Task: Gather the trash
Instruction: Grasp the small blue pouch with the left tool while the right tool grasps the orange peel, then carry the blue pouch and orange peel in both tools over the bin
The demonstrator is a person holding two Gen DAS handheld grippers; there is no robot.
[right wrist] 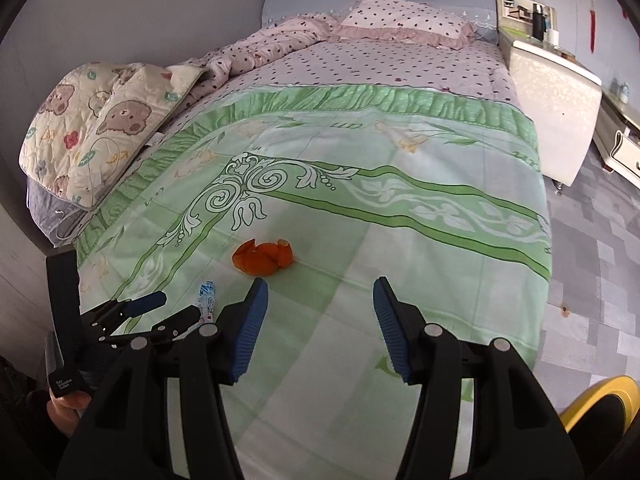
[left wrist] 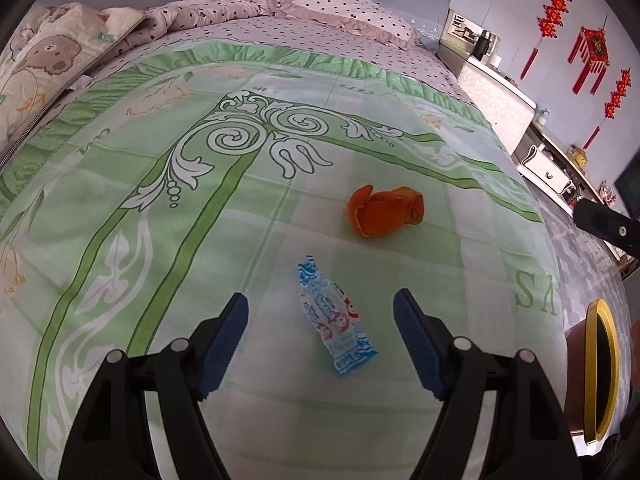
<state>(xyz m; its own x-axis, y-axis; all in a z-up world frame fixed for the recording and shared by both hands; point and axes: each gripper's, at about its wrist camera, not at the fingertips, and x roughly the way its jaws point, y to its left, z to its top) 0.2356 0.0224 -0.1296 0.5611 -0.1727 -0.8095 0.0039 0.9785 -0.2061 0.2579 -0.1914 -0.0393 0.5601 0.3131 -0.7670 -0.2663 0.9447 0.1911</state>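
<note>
A blue and white snack wrapper [left wrist: 335,318] lies on the green patterned bedspread [left wrist: 200,240]. My left gripper [left wrist: 320,312] is open just above it, one blue pad on each side, not touching. An orange peel [left wrist: 384,210] lies a little beyond the wrapper. In the right wrist view the peel [right wrist: 262,258] sits just past my right gripper [right wrist: 320,300], which is open and empty over the bedspread [right wrist: 400,240]. The left gripper [right wrist: 168,312] shows at the lower left, held by a hand [right wrist: 66,404], with the wrapper [right wrist: 206,298] between its fingers.
A yellow-rimmed bin [left wrist: 600,368] stands off the bed's near right corner, its rim [right wrist: 600,396] also in the right wrist view. A folded bear-print quilt [right wrist: 92,128] and a dotted pillow [right wrist: 404,20] lie at the head end. A white nightstand [right wrist: 556,92] stands beside the bed.
</note>
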